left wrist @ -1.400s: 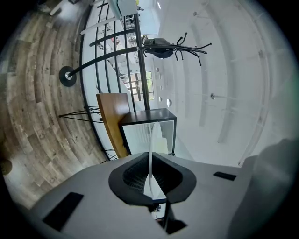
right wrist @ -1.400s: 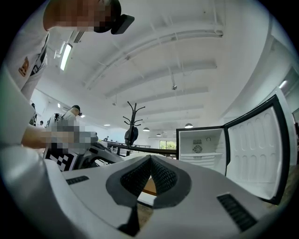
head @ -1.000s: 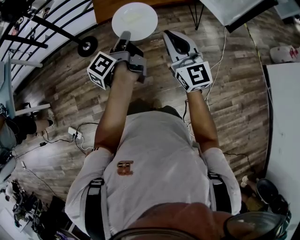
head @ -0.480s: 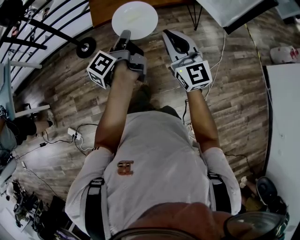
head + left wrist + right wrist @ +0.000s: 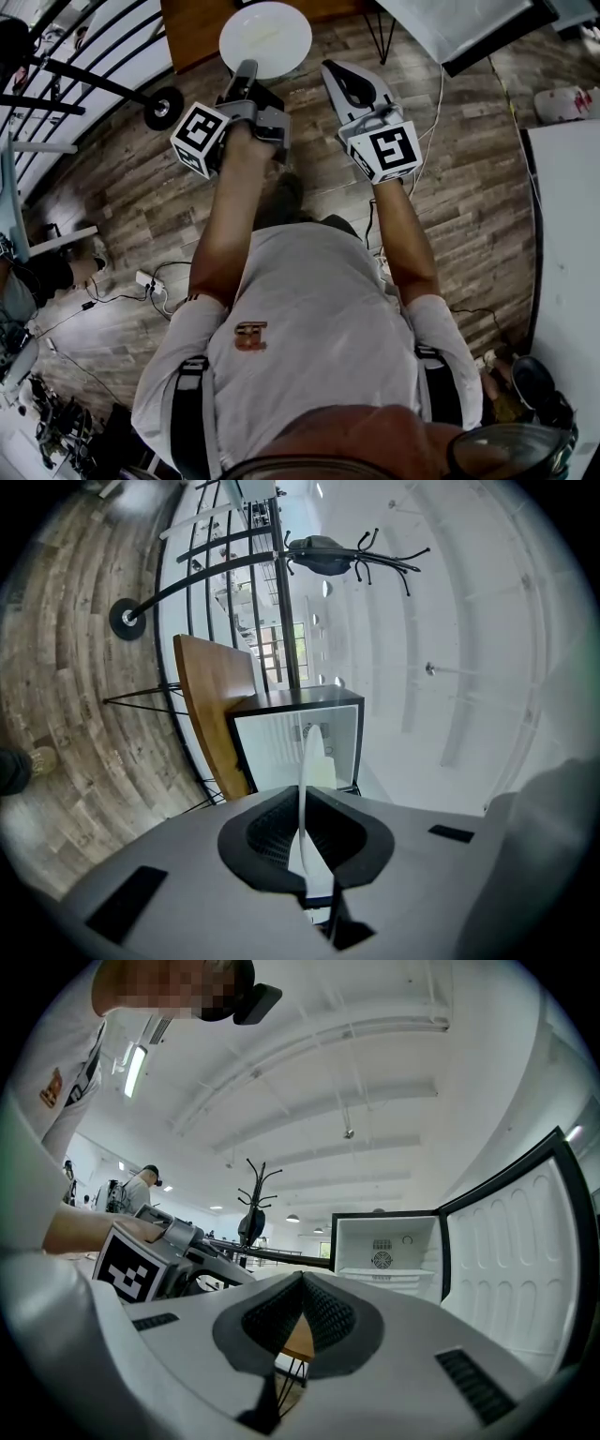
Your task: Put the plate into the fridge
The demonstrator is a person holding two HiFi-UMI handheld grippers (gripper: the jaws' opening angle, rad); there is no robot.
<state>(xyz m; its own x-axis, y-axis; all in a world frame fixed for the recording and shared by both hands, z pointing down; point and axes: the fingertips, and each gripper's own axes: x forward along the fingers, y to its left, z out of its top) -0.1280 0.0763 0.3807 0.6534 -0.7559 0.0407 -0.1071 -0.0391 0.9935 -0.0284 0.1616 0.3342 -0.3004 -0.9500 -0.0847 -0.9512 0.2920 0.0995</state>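
No readable text; the shirt's orange logo (image 5: 250, 335) is too blurred.

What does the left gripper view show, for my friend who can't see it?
The left claw is shut on a white plate, which is seen edge-on as a thin upright line. Straight ahead stands a small open fridge with a white inside. A wooden tabletop is beside it and a black coat rack is farther back.

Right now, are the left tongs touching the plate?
Touching. The left gripper view shows the left tongs shut on the plate, its rim pinched edge-on between them.
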